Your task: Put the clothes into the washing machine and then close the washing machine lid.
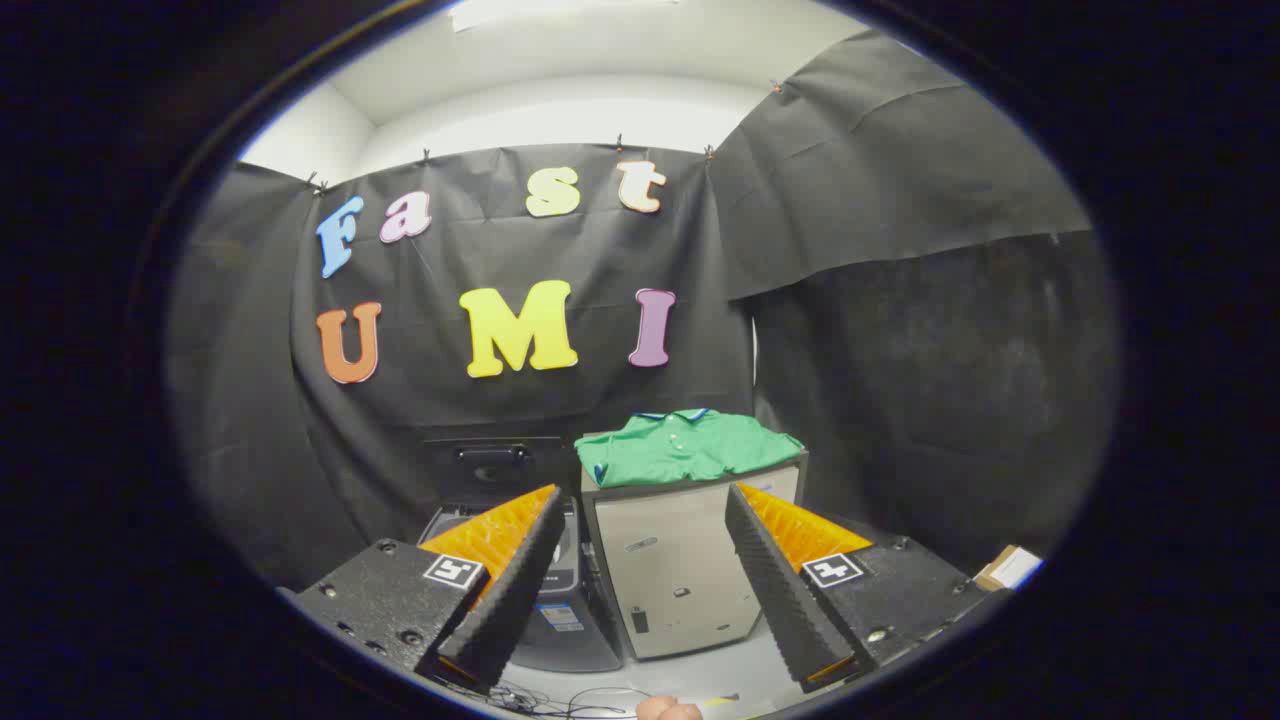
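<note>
My gripper [640,545] has its fingers spread wide with nothing between them, held well back from everything. Beyond the gap I see a pale cabinet [680,570], and on its top lies the folded green shirt [685,447], collar toward the booth wall. Just left of the cabinet, partly behind my left finger, sits the dark washing machine [545,600]; its lid [490,465] seems raised against the black cloth, though it is dim there. A small cardboard box [1008,567] lies off beyond my right finger.
</note>
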`<state>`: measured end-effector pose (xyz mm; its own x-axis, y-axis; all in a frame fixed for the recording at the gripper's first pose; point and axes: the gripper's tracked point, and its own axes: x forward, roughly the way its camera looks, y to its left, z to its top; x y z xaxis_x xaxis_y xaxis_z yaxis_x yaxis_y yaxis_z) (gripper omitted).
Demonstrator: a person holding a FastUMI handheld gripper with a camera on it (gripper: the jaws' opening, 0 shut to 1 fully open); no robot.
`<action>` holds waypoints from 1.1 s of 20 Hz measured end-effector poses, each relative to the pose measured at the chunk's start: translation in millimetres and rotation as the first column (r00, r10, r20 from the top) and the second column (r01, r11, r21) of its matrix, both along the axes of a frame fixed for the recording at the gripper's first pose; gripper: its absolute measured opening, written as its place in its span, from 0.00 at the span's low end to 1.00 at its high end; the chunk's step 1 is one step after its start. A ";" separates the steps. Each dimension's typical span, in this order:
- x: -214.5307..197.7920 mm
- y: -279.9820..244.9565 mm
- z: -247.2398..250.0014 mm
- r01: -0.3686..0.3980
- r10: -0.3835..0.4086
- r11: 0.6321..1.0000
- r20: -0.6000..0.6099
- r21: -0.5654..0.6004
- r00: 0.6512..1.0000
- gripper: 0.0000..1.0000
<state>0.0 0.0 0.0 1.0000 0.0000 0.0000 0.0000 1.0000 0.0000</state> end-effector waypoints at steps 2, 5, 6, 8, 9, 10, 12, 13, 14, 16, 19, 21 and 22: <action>0.3 0.6 -1.8 -0.001 0.001 1.000 -0.003 -0.007 1.000 1.00; -0.5 2.7 -2.7 -0.006 0.006 1.000 -0.014 -0.008 1.000 1.00; -1.1 3.3 -2.3 -0.008 0.008 1.000 -0.015 -0.007 1.000 1.00; -2.0 3.9 -2.5 -0.010 0.009 1.000 -0.018 -0.009 1.000 1.00; -2.3 3.2 -4.0 -0.010 0.010 1.000 -0.019 -0.013 1.000 1.00; -1.6 2.5 -4.7 -0.010 0.010 1.000 -0.018 -0.015 1.000 1.00; -1.8 4.0 -7.9 -0.014 0.013 1.000 -0.024 -0.019 1.000 1.00; -2.3 3.8 -11.4 -0.016 0.015 1.000 -0.030 -0.019 0.999 1.00; -3.6 4.2 -11.5 -0.017 0.016 1.000 -0.034 -0.018 0.999 1.00; -3.4 4.0 -11.7 -0.018 0.017 1.000 -0.037 -0.013 0.999 1.00; -6.6 5.8 -12.3 -0.020 0.019 1.000 -0.033 -0.016 0.999 1.00; -7.6 5.9 -14.5 -0.023 0.022 1.000 -0.036 -0.018 0.999 1.00; -8.7 6.6 -15.2 -0.024 0.023 1.000 -0.039 -0.018 0.999 1.00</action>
<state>-8.7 6.6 -15.2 0.9989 0.0235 -0.0395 -0.0242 0.9995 -0.0181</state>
